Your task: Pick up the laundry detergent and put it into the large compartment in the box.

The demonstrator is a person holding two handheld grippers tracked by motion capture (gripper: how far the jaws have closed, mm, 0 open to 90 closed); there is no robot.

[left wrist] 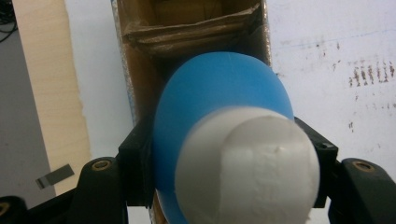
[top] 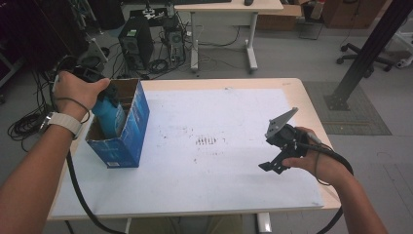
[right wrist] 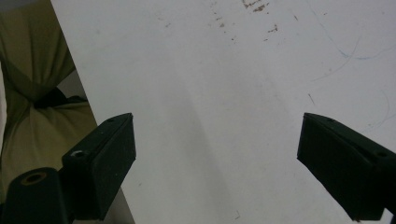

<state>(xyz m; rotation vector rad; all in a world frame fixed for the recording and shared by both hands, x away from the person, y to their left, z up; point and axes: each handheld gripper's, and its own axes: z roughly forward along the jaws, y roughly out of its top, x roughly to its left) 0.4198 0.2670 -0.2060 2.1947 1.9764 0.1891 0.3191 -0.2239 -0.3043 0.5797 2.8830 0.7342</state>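
L gripper is clamped on the blue bottle, which is partly down inside the open box at the table's left edge. Seating and release are left. R gripper is wide open, empty, over bare table. Box bottom hidden; bottle's lower end can't be made out.

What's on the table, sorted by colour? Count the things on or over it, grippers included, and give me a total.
Blue: 2, the blue bottle with its white cap and the blue cardboard box into which it is going.
Black: 2, the left gripper shut on the bottle and the right gripper with jaws open over the white tabletop.
Total: 4
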